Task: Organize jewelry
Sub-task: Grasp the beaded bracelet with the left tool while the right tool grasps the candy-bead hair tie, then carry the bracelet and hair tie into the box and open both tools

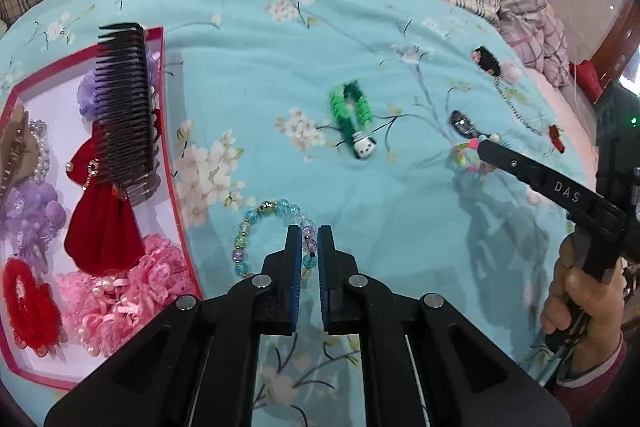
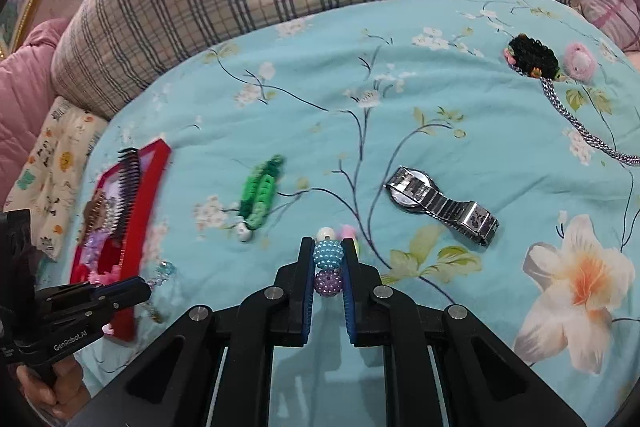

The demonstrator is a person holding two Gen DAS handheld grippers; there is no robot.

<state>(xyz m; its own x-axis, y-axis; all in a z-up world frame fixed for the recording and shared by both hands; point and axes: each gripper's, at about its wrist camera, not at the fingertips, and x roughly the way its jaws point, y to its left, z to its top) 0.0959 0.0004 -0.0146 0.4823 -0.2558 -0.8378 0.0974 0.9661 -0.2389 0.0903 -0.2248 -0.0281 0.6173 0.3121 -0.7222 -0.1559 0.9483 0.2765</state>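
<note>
My left gripper [image 1: 309, 235] is shut on a bracelet of blue, clear and purple glass beads [image 1: 256, 223], which loops out to the left over the bedspread. In the right wrist view the same left gripper [image 2: 140, 289] shows at the lower left with those beads [image 2: 164, 271] at its tip. My right gripper [image 2: 330, 243] is shut on a chunky bead bracelet [image 2: 328, 254], with a blue and a purple berry bead between the pads. From the left wrist view, the right gripper [image 1: 486, 143] holds that colourful bracelet [image 1: 466, 159] just off the cloth.
A red-rimmed box [image 1: 170, 163] at the left holds a black comb [image 1: 124, 107], a red bow and hair ties. On the turquoise floral bedspread lie a green woven clip [image 2: 260, 191], a steel watch [image 2: 440, 199], a black crocheted piece [image 2: 534, 59] with a silver cord, and a pink pompom [image 2: 580, 61]. Checked pillows line the far edge.
</note>
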